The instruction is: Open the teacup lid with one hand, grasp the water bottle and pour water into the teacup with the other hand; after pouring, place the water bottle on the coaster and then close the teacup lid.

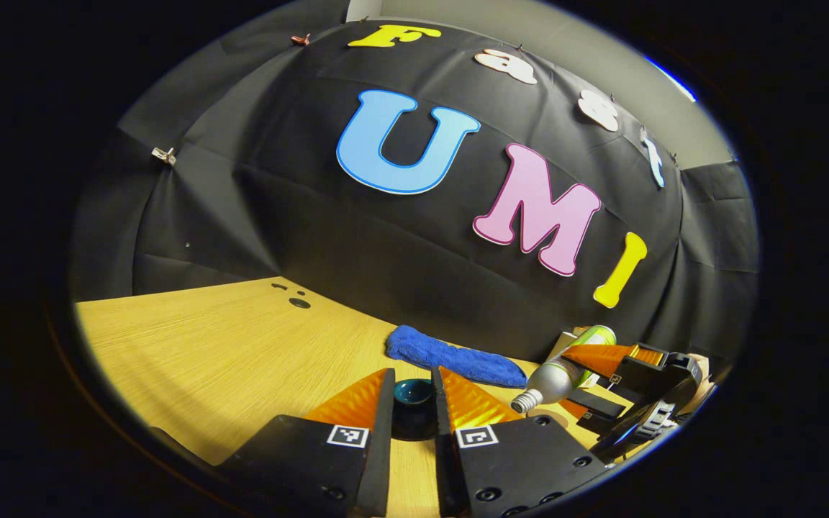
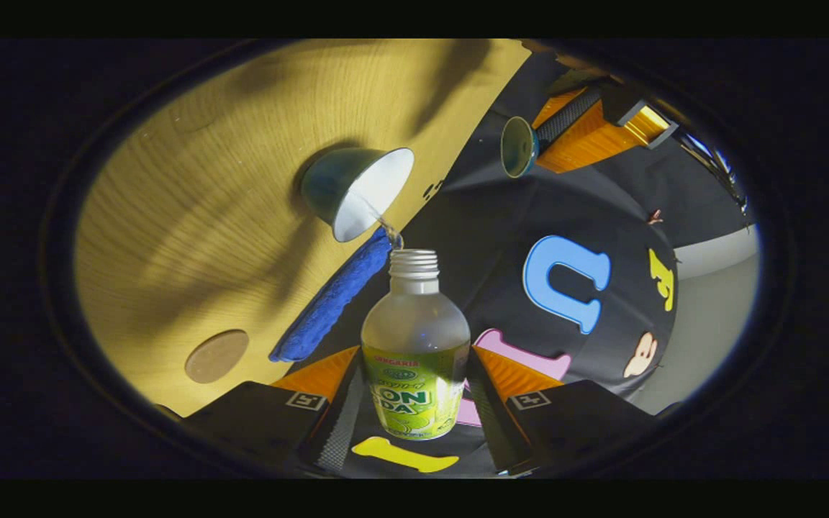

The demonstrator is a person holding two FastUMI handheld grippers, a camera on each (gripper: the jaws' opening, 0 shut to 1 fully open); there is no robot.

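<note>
My right gripper (image 2: 414, 354) is shut on the water bottle (image 2: 414, 338), gripping its labelled body. The bottle is uncapped and tilted, and a thin stream of water (image 2: 388, 229) runs from near its mouth into the teal teacup (image 2: 357, 191), which is white inside and stands on the wooden table (image 2: 191, 180). My left gripper (image 1: 414, 379) is shut on the dark teal lid (image 1: 414, 396), held up off the table. In the left gripper view the tilted bottle (image 1: 540, 388) and the right gripper (image 1: 587, 374) lie at the lower right. The round coaster (image 2: 216, 356) lies bare on the table.
A folded blue cloth (image 1: 454, 356) lies on the table against the booth's black wall, just past the teacup (image 2: 335, 295). The left gripper with the lid (image 2: 519, 147) hangs beyond the cup. Bare wood stretches to the left (image 1: 206, 345).
</note>
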